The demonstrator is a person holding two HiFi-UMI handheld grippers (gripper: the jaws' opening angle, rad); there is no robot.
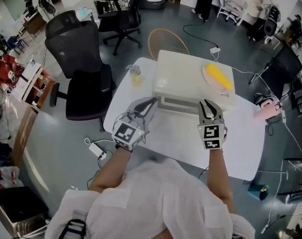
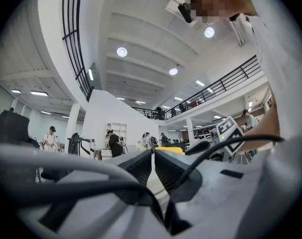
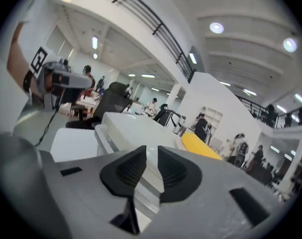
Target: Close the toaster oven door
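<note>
Big open hall, grey floor (image 1: pixel 56 143), a black office chair (image 1: pixel 78 59) off to your left, and far-off people too small to make out. Your white desk (image 1: pixel 180 133) carries the cream toaster oven (image 1: pixel 190 78), with something yellow (image 1: pixel 218 75) on top and a bottle (image 1: pixel 136 76) just beside it. The oven front is seen too steeply to tell how the door sits. Your left gripper (image 1: pixel 150 101) has its jaws together and empty. Your right gripper (image 1: pixel 206 103) has its jaws a narrow slit apart near the oven front, with nothing between them.
</note>
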